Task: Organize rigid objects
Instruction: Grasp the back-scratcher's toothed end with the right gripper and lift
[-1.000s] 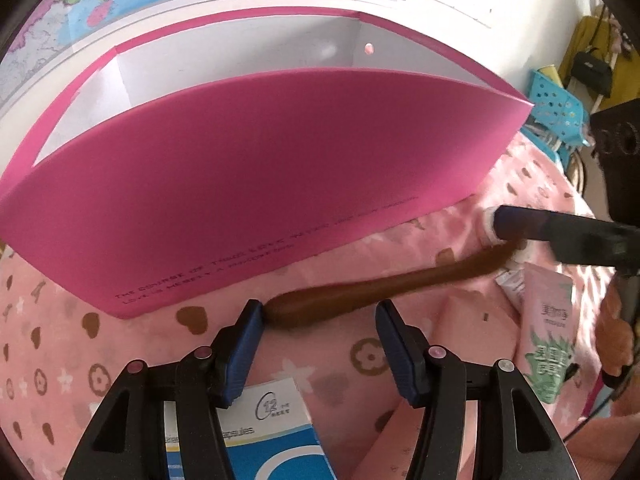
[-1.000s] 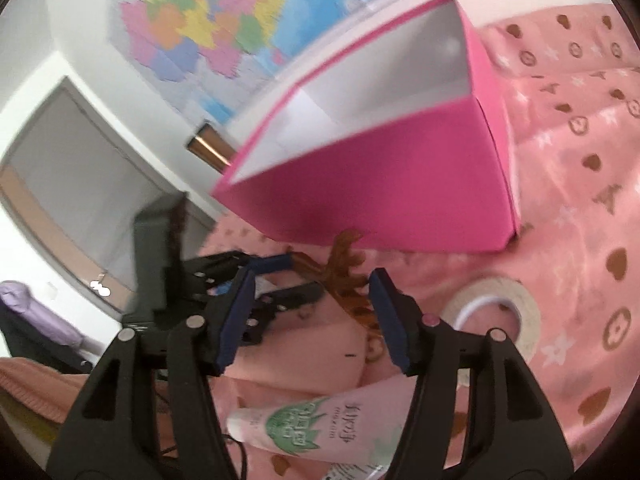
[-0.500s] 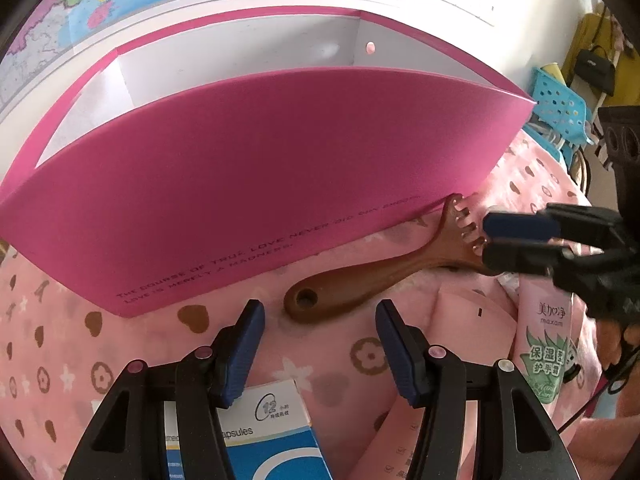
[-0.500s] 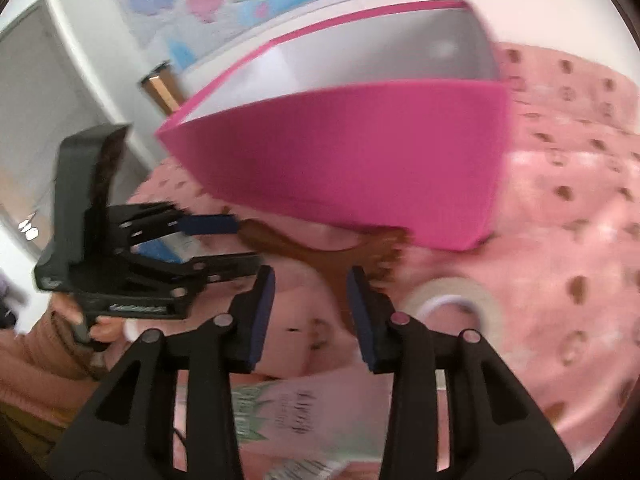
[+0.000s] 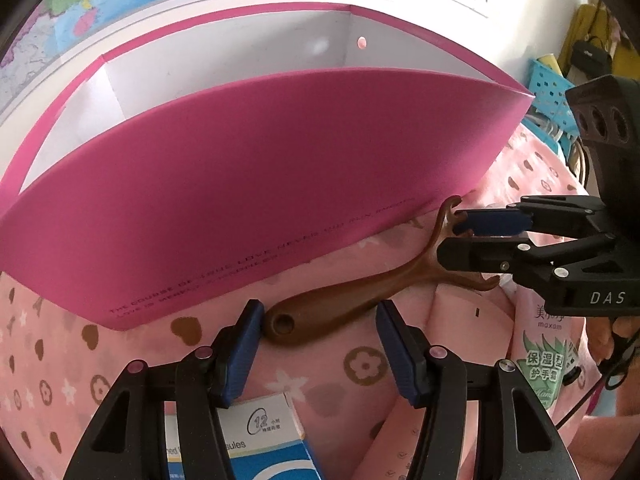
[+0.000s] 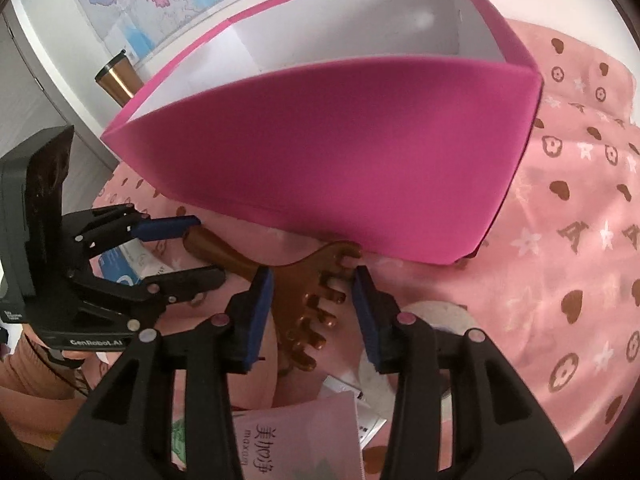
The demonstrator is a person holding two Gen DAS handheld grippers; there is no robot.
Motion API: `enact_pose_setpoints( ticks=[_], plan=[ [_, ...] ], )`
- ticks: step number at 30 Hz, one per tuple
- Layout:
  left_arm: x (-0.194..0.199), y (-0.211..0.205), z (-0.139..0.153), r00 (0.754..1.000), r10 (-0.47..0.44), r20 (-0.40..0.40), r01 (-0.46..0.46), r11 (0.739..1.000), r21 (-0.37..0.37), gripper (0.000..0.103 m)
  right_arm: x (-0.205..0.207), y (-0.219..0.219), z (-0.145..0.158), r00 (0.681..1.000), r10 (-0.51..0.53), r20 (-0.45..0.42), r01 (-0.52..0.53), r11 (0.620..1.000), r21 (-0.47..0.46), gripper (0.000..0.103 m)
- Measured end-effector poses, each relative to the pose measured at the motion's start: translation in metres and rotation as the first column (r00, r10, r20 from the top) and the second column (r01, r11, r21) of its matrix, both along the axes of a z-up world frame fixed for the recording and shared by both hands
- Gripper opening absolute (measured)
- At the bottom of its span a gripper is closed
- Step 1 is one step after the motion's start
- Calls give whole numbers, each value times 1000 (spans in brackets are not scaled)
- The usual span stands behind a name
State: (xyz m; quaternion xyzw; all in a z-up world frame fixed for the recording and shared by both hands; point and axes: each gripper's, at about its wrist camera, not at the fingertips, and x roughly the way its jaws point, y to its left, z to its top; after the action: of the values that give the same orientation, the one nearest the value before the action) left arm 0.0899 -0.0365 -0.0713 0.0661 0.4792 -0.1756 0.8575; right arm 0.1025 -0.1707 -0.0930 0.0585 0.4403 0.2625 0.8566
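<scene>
A brown wooden comb (image 5: 340, 308) lies on the pink cloth, right in front of the big pink box (image 5: 280, 200). In the left wrist view my left gripper (image 5: 320, 332) stands open, and the comb's handle end with its hole sits between the pads. My right gripper (image 5: 450, 238) comes in from the right over the toothed head. In the right wrist view the right gripper (image 6: 312, 284) is open, one pad on each side of the comb's head (image 6: 308, 304) and close to it. My left gripper (image 6: 208, 248) brackets the handle there.
A blue-and-white medicine box (image 5: 256, 440) lies under my left gripper. A pink cream tube (image 5: 548, 344) and a flat pink packet (image 5: 468, 320) lie to the right. A white tape roll (image 6: 440, 312) sits by the comb's head. A copper tumbler (image 6: 116, 80) stands behind the box.
The comb was blurred and moving a second ago and now lies still before the box. My right gripper turned and came in over the comb's head. The left gripper stayed put.
</scene>
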Motion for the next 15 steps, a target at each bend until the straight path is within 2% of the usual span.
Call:
enact_pose_setpoints(
  ticks=[4,8,9,15],
  plan=[
    [-5,0,0,1000,7,20,-7,1000,7,56,-7,-9,3,1000,-20,14,19,998,52,28],
    [-6,4,0,1000,12,20,-12,1000,-14,56,-13,-13,8,999,-3,34,1,997,75,30],
    [-7,7,1,1000,14,20,-14,1000,-16,56,-13,-13,7,1000,-5,30,3,996,86,33],
    [-11,15,4,1000,20,12,-19,998,-59,56,-15,-16,11,999,-8,39,3,993,121,23]
  ],
)
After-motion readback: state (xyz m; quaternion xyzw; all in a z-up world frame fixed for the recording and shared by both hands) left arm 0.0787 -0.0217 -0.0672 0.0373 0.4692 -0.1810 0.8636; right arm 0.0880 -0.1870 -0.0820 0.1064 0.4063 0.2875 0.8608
